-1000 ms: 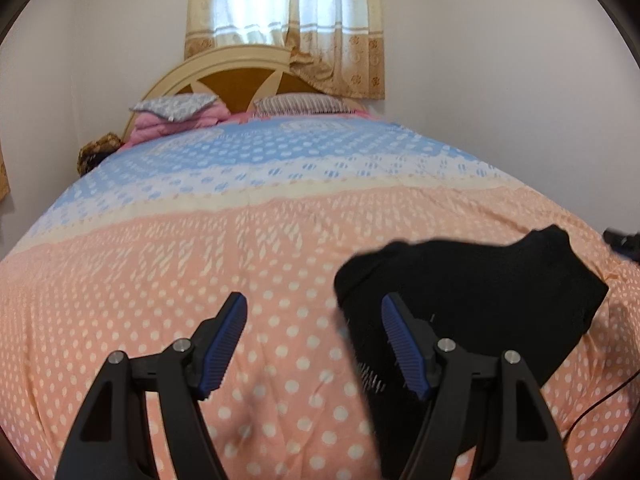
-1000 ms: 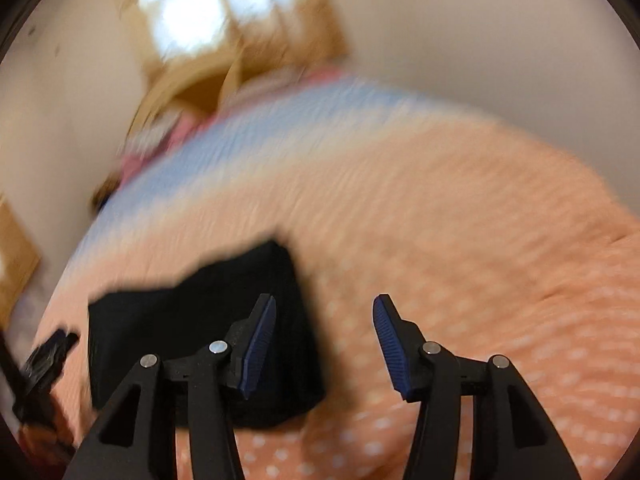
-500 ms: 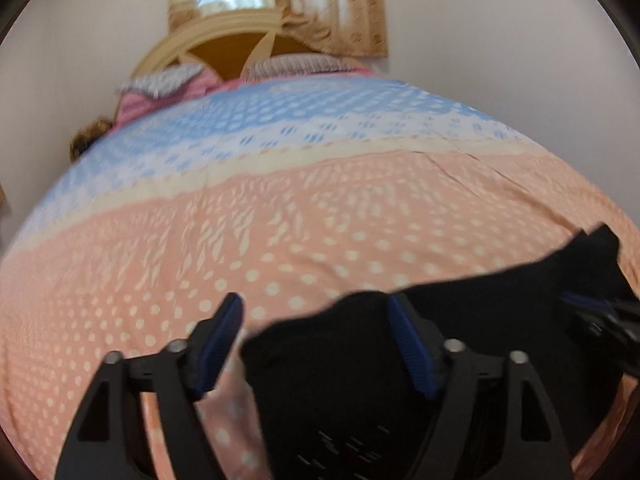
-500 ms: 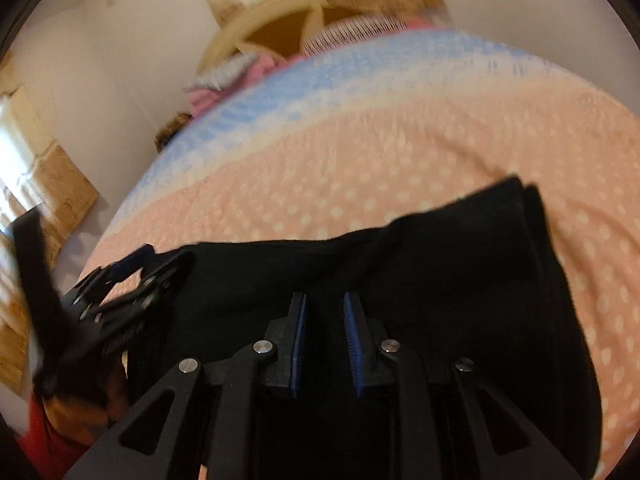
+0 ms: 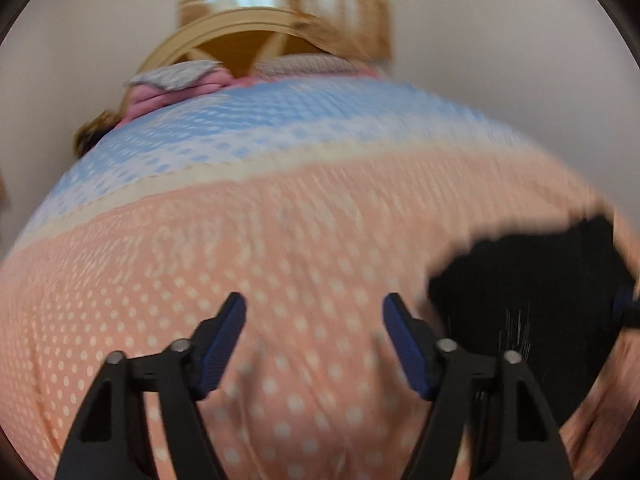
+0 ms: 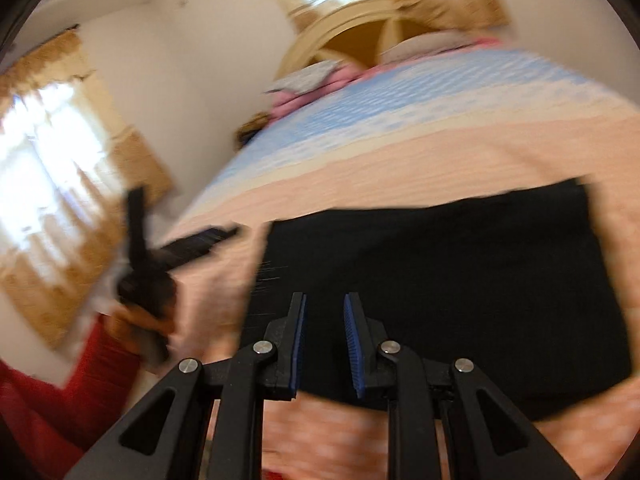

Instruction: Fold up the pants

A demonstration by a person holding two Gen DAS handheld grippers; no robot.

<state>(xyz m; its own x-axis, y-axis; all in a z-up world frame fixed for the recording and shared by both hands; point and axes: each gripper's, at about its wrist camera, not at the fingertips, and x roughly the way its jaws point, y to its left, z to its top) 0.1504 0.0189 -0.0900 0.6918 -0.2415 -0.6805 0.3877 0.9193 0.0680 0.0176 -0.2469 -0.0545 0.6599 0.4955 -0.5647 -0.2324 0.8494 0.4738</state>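
The black pants [image 6: 440, 260] lie folded in a flat rectangle on the pink dotted bedspread [image 6: 440, 152]. My right gripper [image 6: 325, 300] hovers over their near edge, its pads a narrow gap apart with nothing pinched between them. In the left wrist view the pants [image 5: 520, 280] lie at the right. My left gripper [image 5: 314, 308] is over bare bedspread [image 5: 280, 240] to their left, its jaws wide and closing on nothing. A hand in a red sleeve [image 6: 80, 392] holds the blurred left gripper [image 6: 216, 238] left of the pants.
The bedspread turns blue toward the wooden headboard [image 5: 248, 36], where pillows and pink folded bedding [image 5: 176, 76] lie. A curtained window [image 6: 40, 152] is on the left wall. The bed's left edge [image 6: 208, 188] runs close to the pants.
My left gripper has swung left off the pants, which lay under its jaws half a second ago. My right gripper narrowed its jaws and moved over the pants, which now lie flatter.
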